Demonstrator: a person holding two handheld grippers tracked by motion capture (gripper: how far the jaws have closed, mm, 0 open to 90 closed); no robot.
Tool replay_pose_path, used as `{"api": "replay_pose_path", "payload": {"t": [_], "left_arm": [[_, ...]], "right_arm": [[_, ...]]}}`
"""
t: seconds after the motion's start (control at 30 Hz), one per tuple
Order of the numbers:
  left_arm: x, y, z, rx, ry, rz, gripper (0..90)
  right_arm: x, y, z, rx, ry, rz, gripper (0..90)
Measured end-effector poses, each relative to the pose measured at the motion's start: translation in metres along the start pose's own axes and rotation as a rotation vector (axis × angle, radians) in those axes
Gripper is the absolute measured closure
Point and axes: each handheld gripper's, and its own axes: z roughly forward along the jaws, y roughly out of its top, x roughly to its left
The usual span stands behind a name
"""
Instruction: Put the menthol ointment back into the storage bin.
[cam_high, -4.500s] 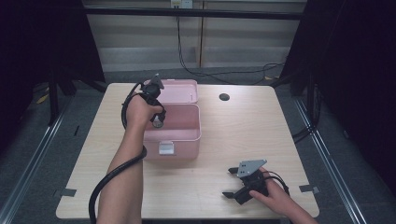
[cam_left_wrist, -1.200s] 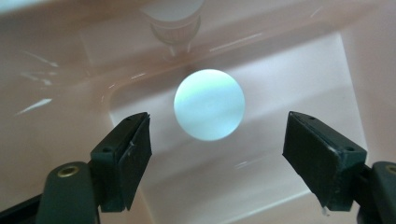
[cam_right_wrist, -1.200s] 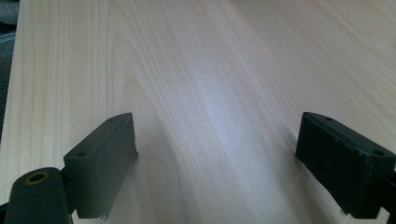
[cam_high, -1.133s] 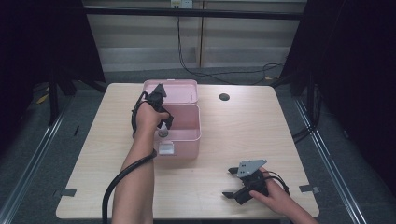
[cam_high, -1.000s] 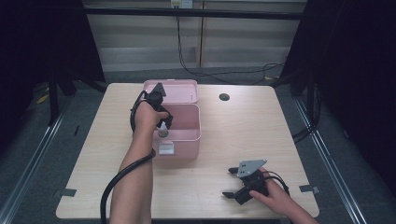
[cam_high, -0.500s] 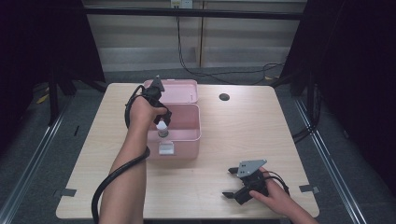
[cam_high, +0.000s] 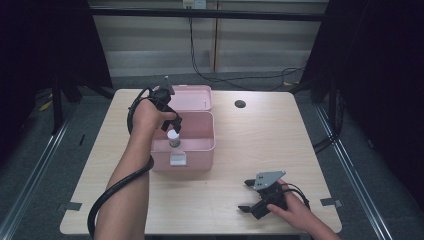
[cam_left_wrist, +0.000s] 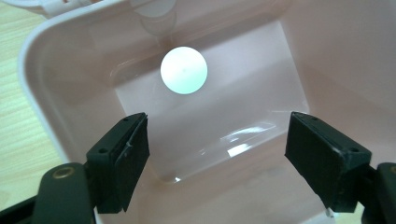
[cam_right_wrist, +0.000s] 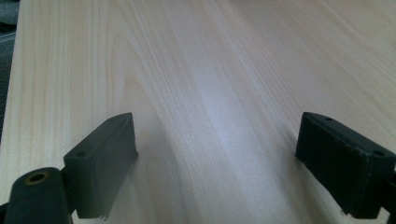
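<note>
Pale wooden table (cam_high: 260, 135) under both grippers, open pink box (cam_high: 192, 150) directly below the left gripper (cam_high: 170, 117), jaws spread and empty, small white-capped bottle (cam_left_wrist: 183, 70) standing inside the box just beneath them, right gripper (cam_high: 260, 197) resting open on the tabletop, well apart.

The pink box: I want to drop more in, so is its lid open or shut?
Open. The pink box has its lid folded back flat on the table, and a white-capped bottle stands inside.
</note>
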Motion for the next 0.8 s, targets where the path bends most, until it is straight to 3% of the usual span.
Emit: {"api": "replay_pose_path", "payload": {"t": [0.47,0.8], "left_arm": [[0.008,-0.015,-0.022,0.001,-0.024,-0.008,21.4],[0.017,-0.026,-0.037,-0.006,-0.017,-0.012,21.4]], "right_arm": [[0.000,0.000,0.000,-0.002,0.003,0.002,11.6],[0.000,0.000,0.000,-0.002,0.003,0.002,11.6]]}}
